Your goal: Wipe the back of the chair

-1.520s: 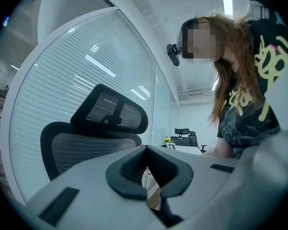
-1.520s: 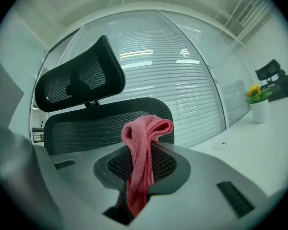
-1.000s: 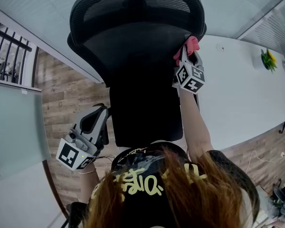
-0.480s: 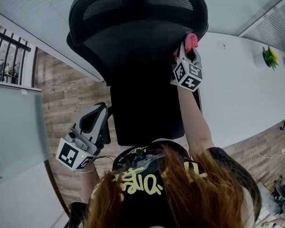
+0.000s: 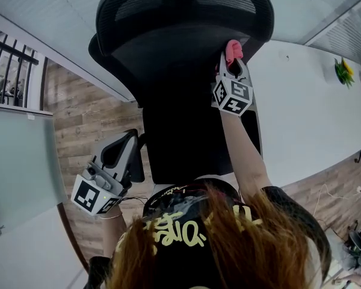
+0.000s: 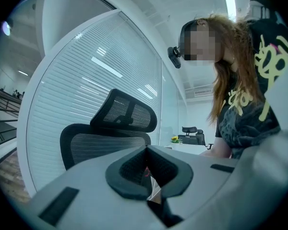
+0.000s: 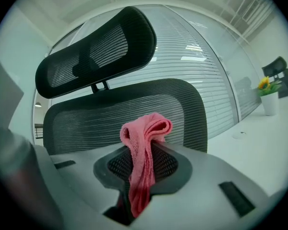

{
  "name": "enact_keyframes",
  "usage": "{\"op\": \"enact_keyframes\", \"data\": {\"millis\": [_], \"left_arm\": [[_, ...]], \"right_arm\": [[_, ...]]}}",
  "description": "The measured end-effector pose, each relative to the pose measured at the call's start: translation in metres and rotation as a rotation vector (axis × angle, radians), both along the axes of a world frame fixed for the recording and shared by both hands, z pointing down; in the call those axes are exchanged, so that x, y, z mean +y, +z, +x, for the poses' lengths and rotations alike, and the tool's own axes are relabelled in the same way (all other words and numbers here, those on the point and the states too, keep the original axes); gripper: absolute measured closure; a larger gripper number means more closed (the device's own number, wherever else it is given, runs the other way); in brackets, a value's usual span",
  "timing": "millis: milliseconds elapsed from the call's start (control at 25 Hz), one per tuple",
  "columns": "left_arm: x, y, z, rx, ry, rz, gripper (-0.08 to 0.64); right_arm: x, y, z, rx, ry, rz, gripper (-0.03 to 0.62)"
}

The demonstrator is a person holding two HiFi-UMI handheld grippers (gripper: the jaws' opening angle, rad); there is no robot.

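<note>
— What's over on the left?

— The left gripper point(image 5: 127, 142) hangs low, over the wooden floor point(image 5: 84, 119) and near the lower left edge of the chair point(image 5: 174, 137). Its fingers point(image 6: 129, 169) are clenched together with nothing between them.

— And the chair itself?

— It's a black mesh office chair that stands right in front of the person, its rear side toward them. The back point(image 5: 162, 59) is a broad curved panel. A separate headrest point(image 5: 186, 5) sits above it on a short bracket.

— Where's the cloth?

— The pink cloth point(image 5: 233, 50) is up at the right side of the back, just under the headrest. The right gripper point(image 5: 231, 66) holds it there at the end of a raised arm point(image 5: 243, 155). Its fingers point(image 7: 170, 164) are grasping the cloth by the middle. One bunched fold pokes out past the tips toward the mesh, and the rest trails down between the pads.

— Is the cloth actually on the mesh?

— It lies right against that upper right part from where I stand. I can't tell whether it's pressing on the mesh.

— Anything further right?

— A long white worktop point(image 5: 313, 113) runs off behind the chair. A small plant point(image 5: 342, 71) with yellow flowers stands in a white pot at its far end, well apart from the chair. Beyond all of it is a wall of pale slatted blinds point(image 7: 206, 47).
</note>
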State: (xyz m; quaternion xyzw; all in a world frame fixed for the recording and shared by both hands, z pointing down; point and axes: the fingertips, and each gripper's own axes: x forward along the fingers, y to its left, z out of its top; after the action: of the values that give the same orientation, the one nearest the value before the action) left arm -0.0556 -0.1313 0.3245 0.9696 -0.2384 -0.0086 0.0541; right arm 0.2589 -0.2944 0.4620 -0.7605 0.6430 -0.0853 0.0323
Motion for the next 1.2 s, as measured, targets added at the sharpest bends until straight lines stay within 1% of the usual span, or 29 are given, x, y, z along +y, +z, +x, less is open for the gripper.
{"op": "enact_keyframes", "data": {"millis": [400, 920, 1200], "left_arm": [[-0.001, 0.004, -0.032, 0.004, -0.025, -0.008, 0.568], [-0.008, 0.009, -0.074, -0.005, -0.053, -0.022, 0.568], [-0.014, 0.012, -0.103, 0.011, -0.059, -0.023, 0.568]], "right_arm": [[-0.009, 0.002, -0.050, -0.002, -0.055, 0.009, 0.525], [-0.024, 0.002, -0.112, -0.014, -0.100, 0.020, 0.525], [-0.030, 0.001, -0.157, 0.001, -0.140, 0.027, 0.525]]}}
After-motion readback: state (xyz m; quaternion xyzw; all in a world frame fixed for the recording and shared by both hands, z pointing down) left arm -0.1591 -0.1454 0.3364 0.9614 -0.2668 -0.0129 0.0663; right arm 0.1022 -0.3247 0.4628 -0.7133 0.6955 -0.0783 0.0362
